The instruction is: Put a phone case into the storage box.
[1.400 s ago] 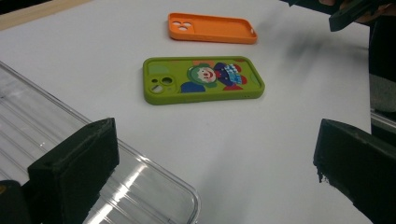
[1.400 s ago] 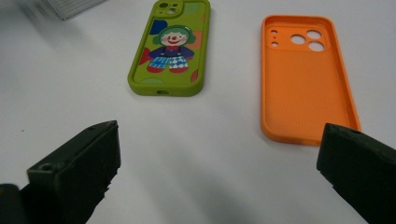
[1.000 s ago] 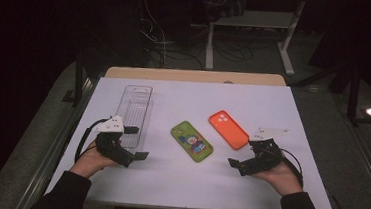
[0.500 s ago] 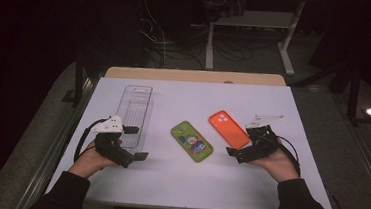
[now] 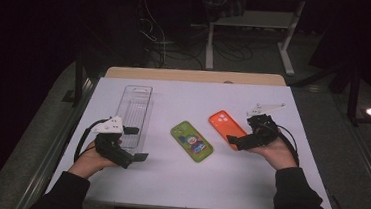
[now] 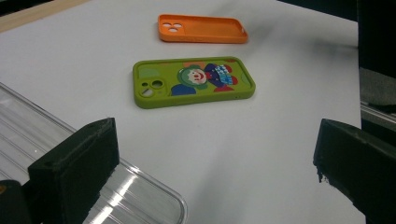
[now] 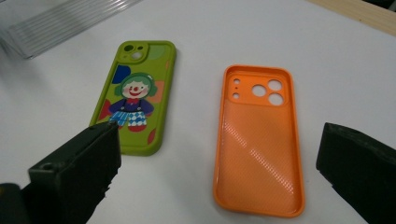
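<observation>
A dark room with cables and metal stand legs is seen across the top of the high view. Mid-frame, a matte white table [image 5: 182, 184] with a wooden far edge is laid out. A ribbed clear plastic tray [image 5: 136, 111] is placed left of center. Two rounded-corner phone cases are spotted: a green clown-print case [image 5: 191, 141] at center, and a glossy orange case [image 5: 225, 128] lying hollow side up, right beside the right gripper [image 5: 234, 139], whose jaws are spread wide with nothing held. The left gripper [image 5: 135, 143], lower left, is likewise released.
</observation>
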### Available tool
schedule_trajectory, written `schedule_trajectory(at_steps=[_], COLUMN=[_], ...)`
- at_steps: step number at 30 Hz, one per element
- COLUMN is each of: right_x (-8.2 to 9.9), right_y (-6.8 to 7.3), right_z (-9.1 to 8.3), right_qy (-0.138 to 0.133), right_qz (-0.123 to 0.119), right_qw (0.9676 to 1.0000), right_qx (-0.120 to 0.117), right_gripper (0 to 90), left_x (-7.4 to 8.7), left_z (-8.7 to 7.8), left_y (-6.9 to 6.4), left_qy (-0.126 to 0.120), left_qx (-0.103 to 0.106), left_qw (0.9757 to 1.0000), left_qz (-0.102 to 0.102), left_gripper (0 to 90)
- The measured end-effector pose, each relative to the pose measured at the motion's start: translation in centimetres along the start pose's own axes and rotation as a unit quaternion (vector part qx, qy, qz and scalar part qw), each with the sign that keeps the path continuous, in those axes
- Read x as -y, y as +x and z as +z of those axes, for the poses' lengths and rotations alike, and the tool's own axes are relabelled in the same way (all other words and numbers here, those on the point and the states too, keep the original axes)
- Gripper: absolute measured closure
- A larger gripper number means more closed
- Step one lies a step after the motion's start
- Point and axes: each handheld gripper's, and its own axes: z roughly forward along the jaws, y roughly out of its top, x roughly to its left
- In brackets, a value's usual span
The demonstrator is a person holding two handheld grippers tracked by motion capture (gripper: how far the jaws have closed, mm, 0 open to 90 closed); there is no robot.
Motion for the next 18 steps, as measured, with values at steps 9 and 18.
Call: schedule_trajectory(at_steps=[9,18], right_x=[-1.0,-2.5], right_y=[-1.2,-2.0], right_z=[0.2,0.9], right_qy=[-0.013,-0.008], right_qz=[0.011,0.011], right_qw=[0.9998,0.9998], right_qx=[0.006,0.012], right_gripper=[0.0,0.0], left_x=[0.0,0.0], left_z=[0.1,0.1], left_y=[0.0,0.0], left_qy=[0.003,0.002], left_qx=[0.000,0.001], left_qw=[1.0000,1.0000], left_qz=[-0.003,-0.006], left_gripper=[0.0,0.0])
